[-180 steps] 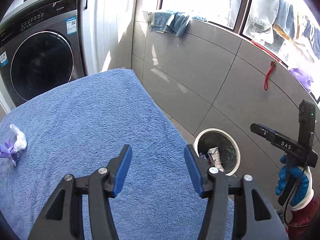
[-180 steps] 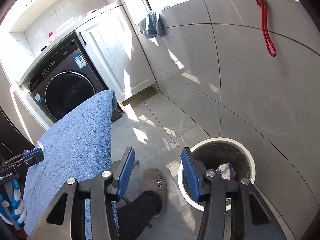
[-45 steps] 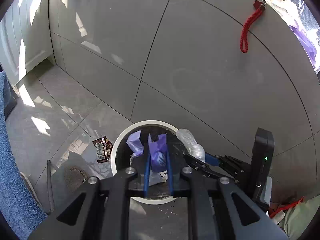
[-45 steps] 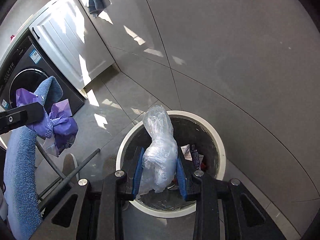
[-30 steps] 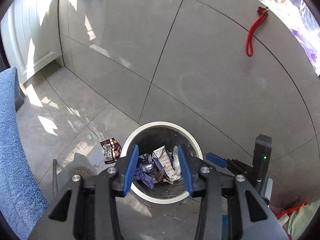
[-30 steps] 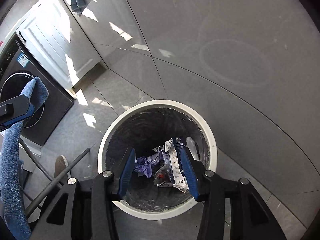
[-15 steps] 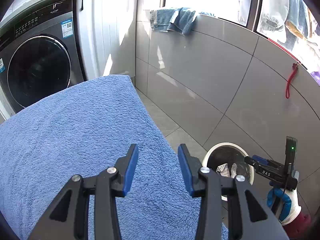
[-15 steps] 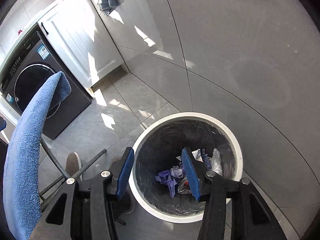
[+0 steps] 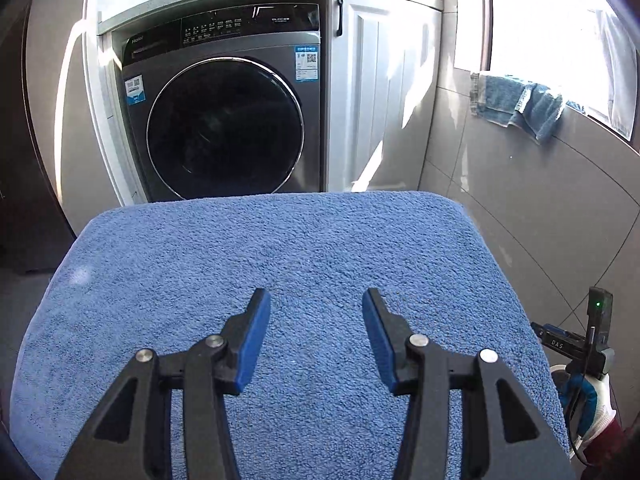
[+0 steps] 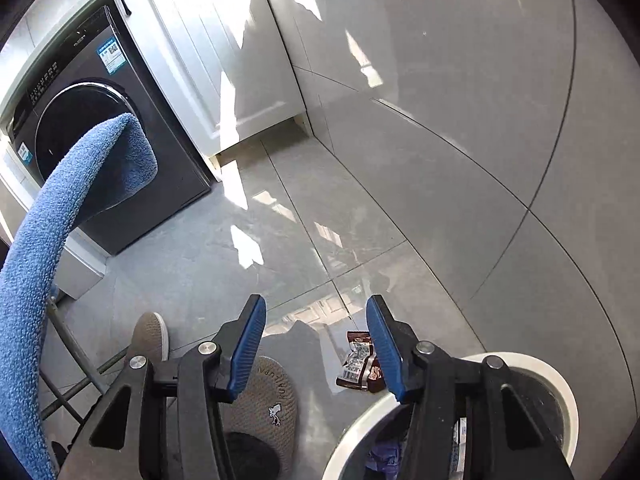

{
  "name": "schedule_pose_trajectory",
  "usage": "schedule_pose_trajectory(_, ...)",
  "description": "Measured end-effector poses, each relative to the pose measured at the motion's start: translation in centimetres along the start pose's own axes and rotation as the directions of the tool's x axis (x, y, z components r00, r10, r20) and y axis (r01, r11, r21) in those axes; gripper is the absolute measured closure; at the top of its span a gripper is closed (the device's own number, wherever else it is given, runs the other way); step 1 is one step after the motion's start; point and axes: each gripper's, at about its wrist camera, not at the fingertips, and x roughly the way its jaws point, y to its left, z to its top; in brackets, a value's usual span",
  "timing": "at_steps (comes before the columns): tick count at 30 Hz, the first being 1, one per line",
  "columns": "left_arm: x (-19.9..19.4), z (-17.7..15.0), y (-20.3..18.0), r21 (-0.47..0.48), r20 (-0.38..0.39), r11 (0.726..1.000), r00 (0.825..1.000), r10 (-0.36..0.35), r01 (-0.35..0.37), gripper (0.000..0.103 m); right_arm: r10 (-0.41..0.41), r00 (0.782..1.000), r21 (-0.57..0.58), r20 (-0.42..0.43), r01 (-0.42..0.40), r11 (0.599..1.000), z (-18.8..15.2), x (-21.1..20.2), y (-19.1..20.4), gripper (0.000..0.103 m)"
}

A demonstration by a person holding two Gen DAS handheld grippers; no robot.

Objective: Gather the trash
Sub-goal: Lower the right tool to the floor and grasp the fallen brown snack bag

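Both grippers had swung away from the bin; left gripper over the blue towel, right gripper near a brown wrapper on the floor, jaws just widening, empty, ready for it.

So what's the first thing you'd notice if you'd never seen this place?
Probably the big dark washer with its round door, straight ahead in the left wrist view, and the fuzzy blue towel spread in front of it under the open, empty left gripper. Then, in the right wrist view, the brown wrapper lying on the floor beside the white bin.
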Motion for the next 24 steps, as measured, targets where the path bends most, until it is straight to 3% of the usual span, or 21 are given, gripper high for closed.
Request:
schedule_pose_trajectory(4,1.2,-0.1,2.0,-0.043,-0.003,0.998,0.999,0.044,-0.044,0.057,-0.007,0.999,-0.042,-0.035,0.005,0.999,2.4,6.4,0.5,0.053)
schedule_pose_trajectory(8,1.4,-0.4,2.6,-0.051,0.020,0.997,0.998,0.059,-0.058,0.057,-0.056,0.994,-0.047,-0.090,0.052,0.998,2.5,10.6,-0.6,0.053)
schedule_pose_trajectory(13,1.7,-0.5,2.2,-0.038,0.037,0.998,0.998,0.047,-0.046,0.057,-0.085,0.986,-0.016,-0.146,0.084,0.996,0.3,9.7,-1.8,0.051)
schedule_pose_trajectory(19,1.8,-1.3,1.2,-0.010,0.047,0.999,0.998,0.046,-0.046,0.057,-0.176,0.950,0.023,-0.257,0.188,0.982,-6.3,7.2,-4.7,0.046)
schedule_pose_trajectory(22,1.7,-1.4,0.7,0.001,0.052,0.999,0.997,0.049,-0.049,0.057,-0.155,0.940,0.082,-0.304,0.188,0.979,-8.5,8.7,-5.7,0.044)
schedule_pose_trajectory(24,1.8,-1.4,0.7,0.001,0.050,0.999,0.997,0.054,-0.054,0.057,-0.101,0.949,0.178,-0.299,0.160,0.971,-9.3,10.2,-6.4,0.038)
